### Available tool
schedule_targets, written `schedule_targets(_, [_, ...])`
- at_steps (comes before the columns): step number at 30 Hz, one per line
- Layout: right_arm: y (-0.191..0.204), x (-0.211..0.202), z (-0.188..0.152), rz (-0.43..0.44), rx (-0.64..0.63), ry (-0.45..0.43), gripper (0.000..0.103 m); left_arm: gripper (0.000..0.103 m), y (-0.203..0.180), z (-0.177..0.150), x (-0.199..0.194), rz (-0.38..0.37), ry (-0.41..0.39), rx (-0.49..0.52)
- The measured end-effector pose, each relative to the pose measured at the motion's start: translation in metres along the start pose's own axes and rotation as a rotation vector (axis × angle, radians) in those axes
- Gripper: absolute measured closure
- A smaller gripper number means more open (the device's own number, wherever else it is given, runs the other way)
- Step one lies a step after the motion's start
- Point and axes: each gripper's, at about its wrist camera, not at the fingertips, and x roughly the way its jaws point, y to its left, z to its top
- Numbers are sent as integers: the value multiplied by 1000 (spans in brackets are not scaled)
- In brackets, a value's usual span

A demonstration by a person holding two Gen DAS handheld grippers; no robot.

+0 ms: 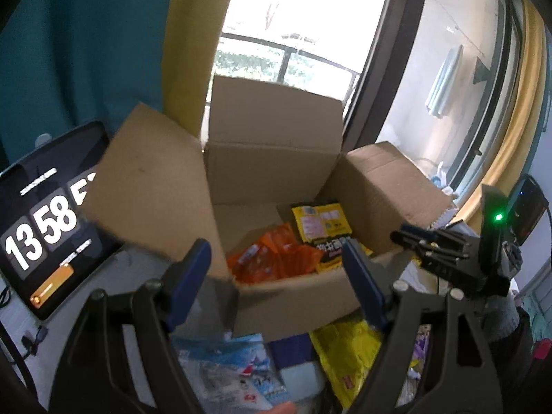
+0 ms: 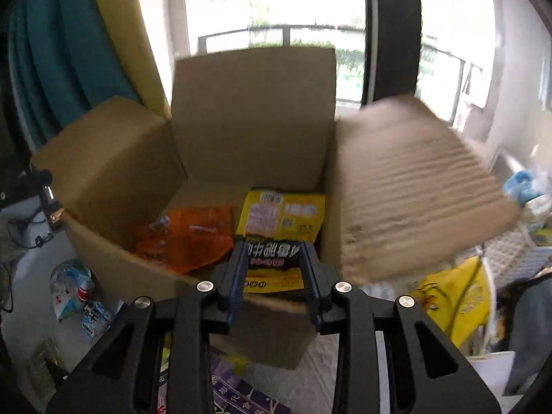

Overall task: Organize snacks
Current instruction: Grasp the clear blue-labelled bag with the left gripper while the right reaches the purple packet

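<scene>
An open cardboard box [image 1: 272, 145] [image 2: 252, 110] stands with its flaps up. Inside lie an orange snack bag [image 1: 272, 258] [image 2: 186, 238] and a yellow and black snack bag [image 1: 321, 227] [image 2: 283, 217]. My left gripper [image 1: 276, 255] is open and empty, just before the box's near wall. My right gripper [image 2: 274, 252] is open over the near edge of the box, its fingers [image 2: 238, 269] either side of the yellow and black bag's black end, not pinching it. The right gripper also shows in the left wrist view [image 1: 414, 238], at the box's right side.
In front of the box lie a light blue packet [image 1: 238, 369] [image 2: 79, 293], a yellow bag [image 1: 348, 355], a purple packet [image 2: 238, 393] and another yellow bag [image 2: 459, 296]. A tablet showing a clock [image 1: 45, 220] stands at the left. A window and curtains are behind.
</scene>
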Motion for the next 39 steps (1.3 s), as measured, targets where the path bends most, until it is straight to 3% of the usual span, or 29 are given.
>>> schedule_targets(3, [9, -24, -4, -21, -31, -37, 65, 24, 4, -4, -14, 8, -15, 10])
schedule_targets(5, [15, -40, -12, -25, -58, -53, 53, 23, 6, -7, -19, 15, -20, 9])
schedule_targets(8, [24, -65, -31, -35, -97, -66, 47, 23, 11, -18, -27, 19, -15, -12])
schedule_targets(15, [29, -95, -69, -52, -127, -29, 44, 18, 15, -51, -29, 31, 30, -30])
schedule_targets(29, [47, -80, -141, 1, -195, 130, 36, 17, 38, -99, -25, 97, 129, -94])
schedule_targets(39, [30, -63, -148, 36, -148, 155, 29, 17, 46, -99, 1, 108, 162, -126])
